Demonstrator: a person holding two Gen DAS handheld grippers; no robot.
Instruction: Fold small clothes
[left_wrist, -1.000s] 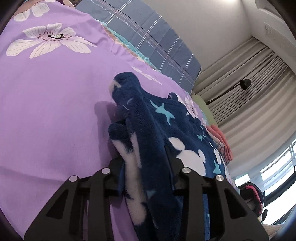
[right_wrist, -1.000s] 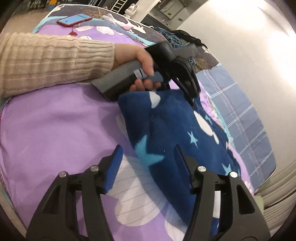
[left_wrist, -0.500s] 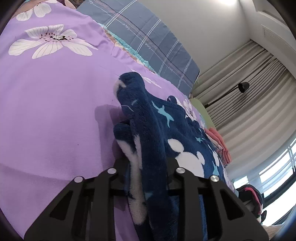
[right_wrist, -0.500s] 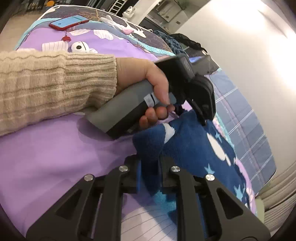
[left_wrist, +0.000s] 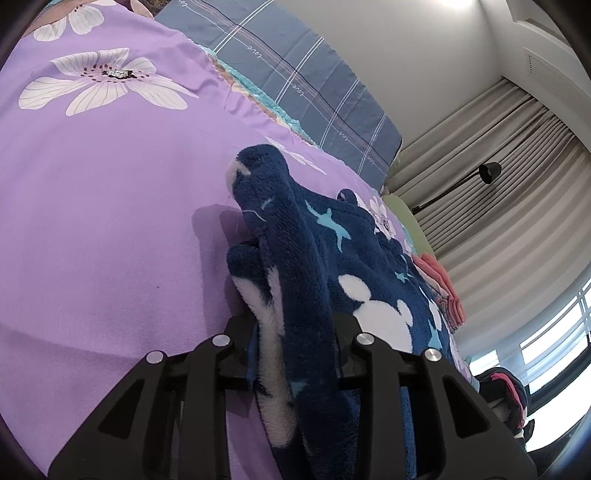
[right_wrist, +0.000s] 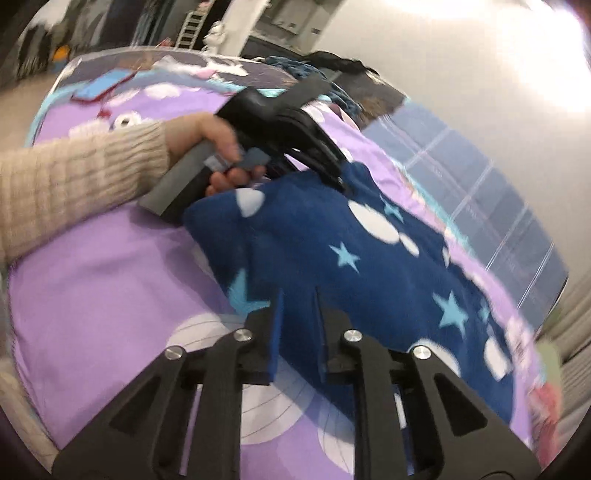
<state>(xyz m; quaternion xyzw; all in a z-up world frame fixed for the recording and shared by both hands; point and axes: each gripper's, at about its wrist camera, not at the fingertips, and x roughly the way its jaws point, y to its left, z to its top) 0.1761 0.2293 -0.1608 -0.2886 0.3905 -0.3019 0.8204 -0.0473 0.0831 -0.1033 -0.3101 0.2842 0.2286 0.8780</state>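
My left gripper (left_wrist: 295, 343) pinches a bunched fold of the navy fleece garment (left_wrist: 332, 266), its jaws easing slightly apart though the pads are pressed on the cloth. The garment lies on the purple flowered bed cover (left_wrist: 110, 206), toward the head of the bed. My right gripper (right_wrist: 297, 332) pinches the near edge of the same fleece (right_wrist: 369, 266), its jaws loosening a little. I judge the thick pile could slide out of either pinch if they slacken further, and the fold would fall crooked. The right view is blurred, so I cannot be sure how deep that bite goes. Beyond, a blue plaid pillow (left_wrist: 303, 85) sits against the white wall; grey curtains (left_wrist: 509, 177) hang at the right.
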